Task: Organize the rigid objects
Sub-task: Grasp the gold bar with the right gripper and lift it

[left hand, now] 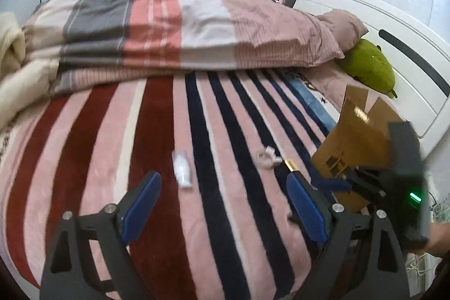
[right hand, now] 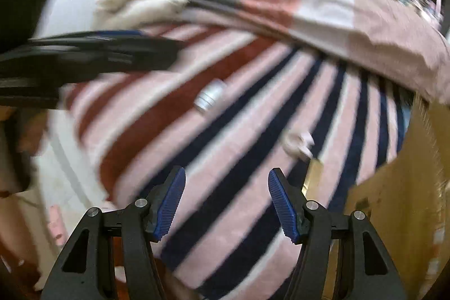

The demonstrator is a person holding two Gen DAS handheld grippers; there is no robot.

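**Assessing the loose items on the bed before pickup**

Inspecting both views, you have three small rigid items lying on the striped blanket [left hand: 118, 137]: a white bottle [left hand: 182, 169], a pale clip-like piece [left hand: 265, 156] and a gold-and-black tube [left hand: 291, 166], the last two nearly touching. A cardboard box [left hand: 357, 142] stands at the blanket's right edge, probably the destination.

Your left gripper [left hand: 225, 204] is spread wide and empty, low over the blanket, with the bottle just ahead of its left finger. Your right gripper [right hand: 226, 204] is likewise spread and empty; that view is motion-blurred.

The bottle looks light, hard and smooth, so it may roll or sink in the soft pile. Its long axis runs roughly away from the left camera, the narrower end apparently nearer you. Take it across the middle of the body, jaws square to that axis. The tube's gold end points away and left; the clip's orientation cannot be judged.
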